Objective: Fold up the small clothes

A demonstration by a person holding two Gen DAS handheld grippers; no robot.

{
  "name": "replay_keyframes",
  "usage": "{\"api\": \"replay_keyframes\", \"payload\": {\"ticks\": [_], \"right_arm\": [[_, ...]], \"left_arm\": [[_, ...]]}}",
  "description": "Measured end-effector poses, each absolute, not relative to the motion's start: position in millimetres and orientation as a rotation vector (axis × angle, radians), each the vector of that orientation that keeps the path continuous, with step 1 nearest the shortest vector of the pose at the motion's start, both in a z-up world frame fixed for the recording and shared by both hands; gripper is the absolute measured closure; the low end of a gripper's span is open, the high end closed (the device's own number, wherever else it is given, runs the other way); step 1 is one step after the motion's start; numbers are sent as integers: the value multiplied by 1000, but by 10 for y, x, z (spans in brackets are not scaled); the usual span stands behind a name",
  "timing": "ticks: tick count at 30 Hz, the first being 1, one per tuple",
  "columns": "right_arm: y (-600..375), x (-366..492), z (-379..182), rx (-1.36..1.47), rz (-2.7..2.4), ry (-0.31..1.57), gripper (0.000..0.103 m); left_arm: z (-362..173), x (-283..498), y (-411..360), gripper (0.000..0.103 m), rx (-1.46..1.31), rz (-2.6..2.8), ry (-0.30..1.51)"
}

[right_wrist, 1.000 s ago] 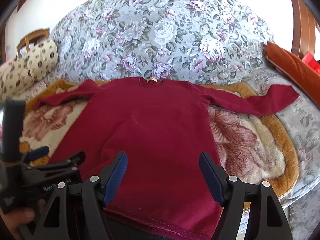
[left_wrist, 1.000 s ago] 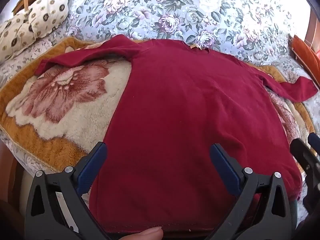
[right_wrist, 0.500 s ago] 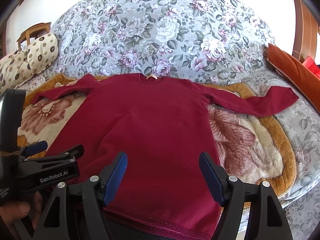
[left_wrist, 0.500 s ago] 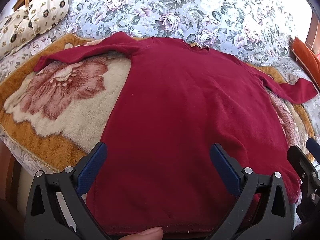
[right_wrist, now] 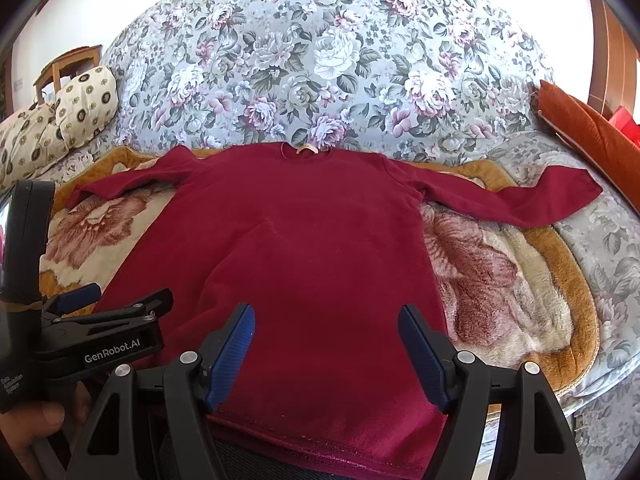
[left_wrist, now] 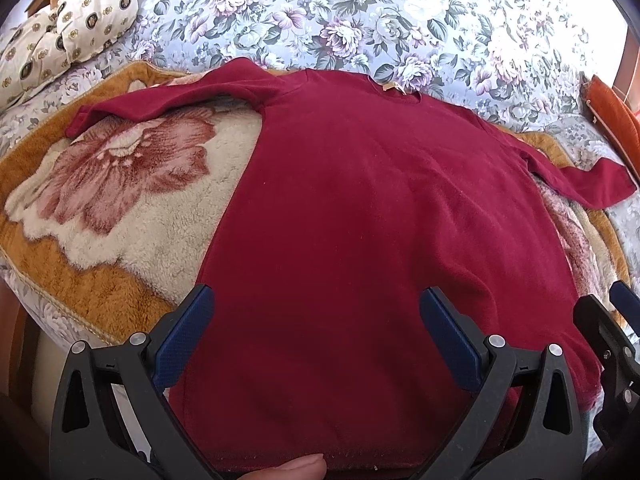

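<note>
While the dark red long-sleeved fleece top [left_wrist: 360,208] lies flat, both claws gape wide, holding nothing.
Left gripper [left_wrist: 316,336] and right gripper [right_wrist: 326,350] should each pinch a hem corner evenly.

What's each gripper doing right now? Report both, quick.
Left gripper: jaws open, holding nothing, above the maroon sweater.
Right gripper: jaws open, holding nothing, above the same sweater.
</note>
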State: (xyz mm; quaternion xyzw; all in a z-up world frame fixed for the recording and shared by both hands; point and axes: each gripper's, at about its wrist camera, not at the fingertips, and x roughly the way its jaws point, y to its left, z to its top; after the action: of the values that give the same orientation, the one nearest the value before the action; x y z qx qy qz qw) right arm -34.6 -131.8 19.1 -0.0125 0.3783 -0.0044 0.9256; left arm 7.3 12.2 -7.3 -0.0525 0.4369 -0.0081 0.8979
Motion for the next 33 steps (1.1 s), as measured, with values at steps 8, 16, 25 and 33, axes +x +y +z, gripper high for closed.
{"api": "replay_keyframes", "payload": {"ticks": [8, 16, 25, 33], "right_arm": [[-1328, -318, 175, -17, -4, 793, 30], [-1325, -304, 153, -11, -1, 805, 30], [-1327, -284, 130, -6, 5, 814, 30], [-1337, -284, 124, 6, 2, 825, 30]], "left_arm": [[-91, 80, 138, 0, -118, -18, 910], [-101, 80, 147, 0, -125, -21, 917], [-101, 79, 150, 0, -127, -19, 918], [-112, 80, 148, 0, -122, -11, 924]]}}
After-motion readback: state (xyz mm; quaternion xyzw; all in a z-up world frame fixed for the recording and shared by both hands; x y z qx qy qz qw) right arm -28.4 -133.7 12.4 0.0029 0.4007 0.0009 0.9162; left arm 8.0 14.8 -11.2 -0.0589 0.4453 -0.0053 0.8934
